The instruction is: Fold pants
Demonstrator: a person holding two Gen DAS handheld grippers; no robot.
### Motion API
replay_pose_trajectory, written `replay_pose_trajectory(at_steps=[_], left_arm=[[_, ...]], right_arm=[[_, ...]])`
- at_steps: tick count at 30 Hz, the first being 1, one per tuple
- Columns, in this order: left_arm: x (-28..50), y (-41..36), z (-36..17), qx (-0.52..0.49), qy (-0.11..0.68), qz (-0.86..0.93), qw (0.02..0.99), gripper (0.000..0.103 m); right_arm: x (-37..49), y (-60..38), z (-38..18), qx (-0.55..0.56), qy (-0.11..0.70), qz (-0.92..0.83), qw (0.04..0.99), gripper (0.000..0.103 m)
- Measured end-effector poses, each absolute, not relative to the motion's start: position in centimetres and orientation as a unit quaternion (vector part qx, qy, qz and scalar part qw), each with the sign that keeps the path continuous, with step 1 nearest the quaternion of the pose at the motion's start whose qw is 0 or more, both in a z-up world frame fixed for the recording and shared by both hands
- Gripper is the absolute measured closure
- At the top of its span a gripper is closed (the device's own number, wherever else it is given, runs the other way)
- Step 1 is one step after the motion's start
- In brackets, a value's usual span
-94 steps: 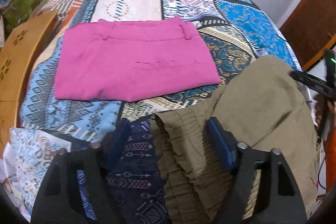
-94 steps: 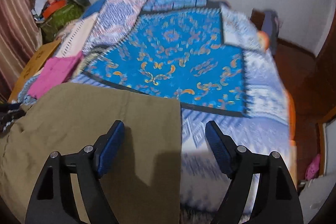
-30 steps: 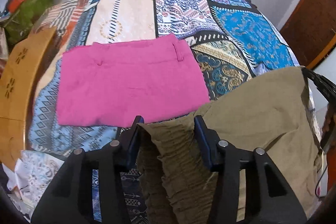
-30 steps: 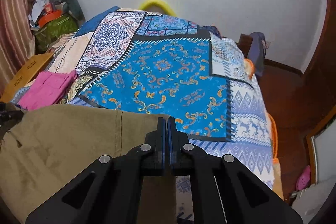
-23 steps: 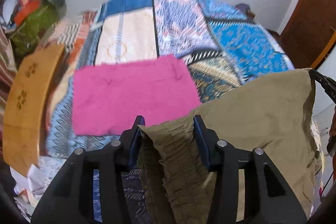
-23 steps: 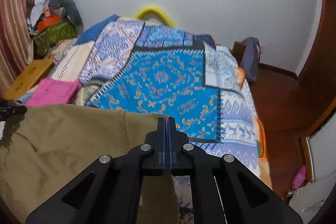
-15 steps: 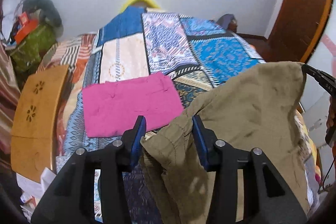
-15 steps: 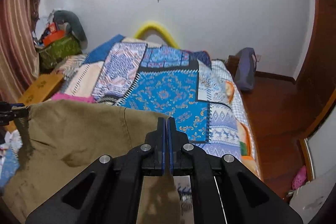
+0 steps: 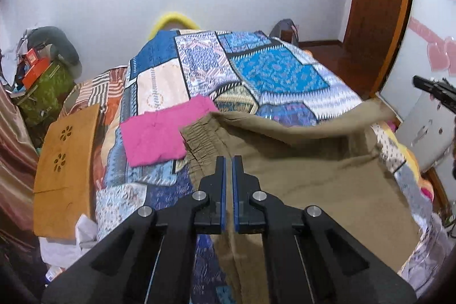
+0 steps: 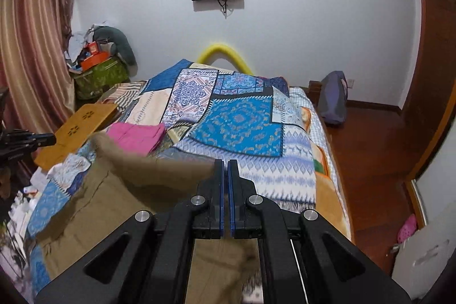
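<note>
Slipping is the risk: the olive pants (image 9: 299,175) sag between both grippers above the bed (image 9: 273,70), and any tug could pull the cloth free. Left gripper (image 9: 227,161) and right gripper (image 10: 224,164) each appear clamped together on an edge. Fabric looks limp, creased, elastic-waisted.

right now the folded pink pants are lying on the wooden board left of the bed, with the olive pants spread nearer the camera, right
Not quite. The left wrist view shows the folded pink pants lying on the patchwork bedspread, not on the wooden board, which sits bare beside the bed. The olive pants are spread nearer the camera.
</note>
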State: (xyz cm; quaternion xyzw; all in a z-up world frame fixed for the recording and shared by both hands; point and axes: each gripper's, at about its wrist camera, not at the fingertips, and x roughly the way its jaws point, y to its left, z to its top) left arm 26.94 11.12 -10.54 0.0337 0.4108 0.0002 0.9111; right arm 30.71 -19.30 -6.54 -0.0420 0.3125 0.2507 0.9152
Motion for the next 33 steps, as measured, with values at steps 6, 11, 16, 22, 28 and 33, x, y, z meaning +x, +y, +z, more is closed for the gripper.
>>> replay_pose_trajectory(at_steps=[6,11,16,22,28,33], left_arm=[[27.3,12.6,-12.5,0.018,0.439,0.024,0.898,0.090],[28.8,14.4,-13.9,-0.006,0.444,0.041,0.895,0.057],[29.6,15.0,-15.7,-0.012,0.447,0.047,0.893,0.050],[28.9,14.5,-18.7,0.016,0.473,0.035,0.880,0.049],[28.4,14.2,-20.3,0.045,0.479,0.033,0.876,0.048],[28.8,15.2,-20.9,0.022,0.484,0.041,0.874,0.048]], right_arm=[[29.1,-20.0,-7.9,-0.047,0.327,0.248,0.911,0.101],[30.0,-19.2,-10.3,-0.066,0.354,0.248,0.899,0.099],[30.5,-16.9,-14.2,-0.075,0.375,0.267,0.885,0.049],[30.9,-13.0,-19.8,-0.087,0.432,0.292,0.848,0.048],[31.1,-12.1,-22.4,-0.082,0.442,0.291,0.844,0.050],[30.6,-12.2,-22.1,-0.072,0.448,0.311,0.835,0.093]])
